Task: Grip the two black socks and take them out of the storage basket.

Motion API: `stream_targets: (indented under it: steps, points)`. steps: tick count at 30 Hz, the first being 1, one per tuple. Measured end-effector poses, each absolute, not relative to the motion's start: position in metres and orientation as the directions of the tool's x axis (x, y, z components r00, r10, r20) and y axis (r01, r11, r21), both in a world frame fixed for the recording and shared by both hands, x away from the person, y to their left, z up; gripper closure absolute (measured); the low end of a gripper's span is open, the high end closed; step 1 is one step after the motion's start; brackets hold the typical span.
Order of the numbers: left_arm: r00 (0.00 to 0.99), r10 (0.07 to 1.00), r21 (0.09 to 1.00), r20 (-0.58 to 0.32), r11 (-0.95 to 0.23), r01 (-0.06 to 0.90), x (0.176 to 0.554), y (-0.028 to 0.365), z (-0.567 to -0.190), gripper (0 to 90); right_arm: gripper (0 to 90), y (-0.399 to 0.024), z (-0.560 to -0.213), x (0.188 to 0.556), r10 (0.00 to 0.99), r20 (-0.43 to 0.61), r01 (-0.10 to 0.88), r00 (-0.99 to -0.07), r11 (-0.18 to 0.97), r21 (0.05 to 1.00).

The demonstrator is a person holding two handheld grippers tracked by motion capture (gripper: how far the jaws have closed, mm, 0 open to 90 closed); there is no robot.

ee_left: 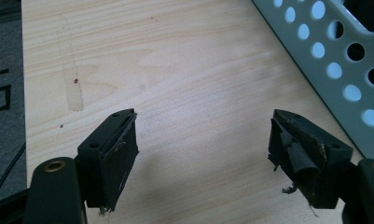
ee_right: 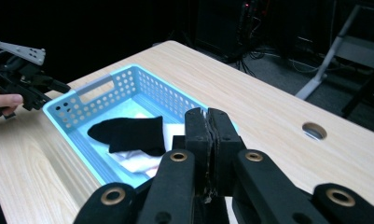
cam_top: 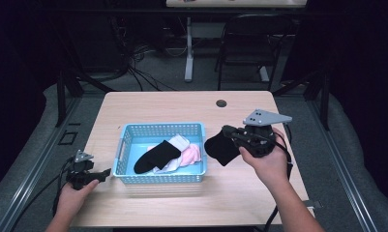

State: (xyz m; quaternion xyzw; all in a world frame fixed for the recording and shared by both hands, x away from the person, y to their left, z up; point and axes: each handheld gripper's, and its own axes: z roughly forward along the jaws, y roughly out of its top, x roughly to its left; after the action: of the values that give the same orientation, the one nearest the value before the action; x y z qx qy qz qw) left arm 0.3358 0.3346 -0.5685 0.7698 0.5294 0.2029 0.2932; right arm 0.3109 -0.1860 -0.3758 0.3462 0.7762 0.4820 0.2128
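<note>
Black sock [cam_top: 221,149] dangling limp from right gripper [cam_top: 229,132], pinched at one edge, clear of desk, just right of blue basket [cam_top: 161,129]. Crumpled, rounded shape. Second black sock [cam_top: 156,155] lying diagonal inside basket.

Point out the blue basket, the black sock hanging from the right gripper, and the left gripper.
blue basket [cam_top: 160,178], high view, near wall.
black sock [cam_top: 221,149], high view, middle of the hanging cloth.
left gripper [ee_left: 203,140], left gripper view, between its open fingertips.
</note>
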Motion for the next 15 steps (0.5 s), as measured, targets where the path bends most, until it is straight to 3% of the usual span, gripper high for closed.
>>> stream_targets:
  steps: [15]
  points:
    - [0.358, 0.934, 0.665, 0.003, -0.269, 0.697, 0.336, 0.334, -0.569, 23.7, 87.8, -0.205, -0.426, 0.312, 0.779, 0.05, 0.411, -0.625, 0.274, 0.87]
